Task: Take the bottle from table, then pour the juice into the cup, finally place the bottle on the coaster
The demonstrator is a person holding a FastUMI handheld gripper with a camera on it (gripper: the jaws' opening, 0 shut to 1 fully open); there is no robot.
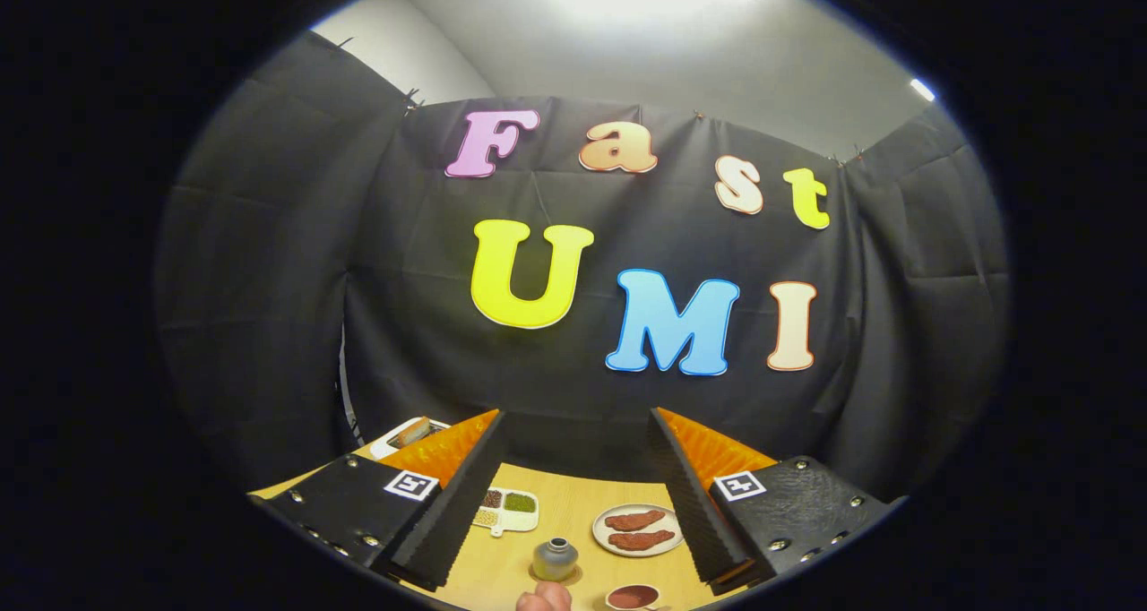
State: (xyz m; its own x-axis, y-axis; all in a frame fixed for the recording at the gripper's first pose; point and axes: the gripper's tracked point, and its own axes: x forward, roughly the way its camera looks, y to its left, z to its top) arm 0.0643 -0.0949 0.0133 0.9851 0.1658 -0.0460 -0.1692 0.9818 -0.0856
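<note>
A small grey bottle (556,558) with a dark top stands upright on the wooden table (573,503), low down in the gap between my fingers. Just right of it is a white cup (633,598) holding dark reddish liquid. My gripper (576,417) hangs above the table, open wide, with nothing between its fingers. A person's fingertip (543,598) shows right in front of the bottle. I cannot tell whether a coaster lies under the bottle.
A white plate (638,530) with two brown pieces lies beyond the cup, by the right finger. A white divided dish (508,510) of beans sits by the left finger. Another white dish (410,433) with bread peeks out behind the left finger. Black cloth walls close the table's far side.
</note>
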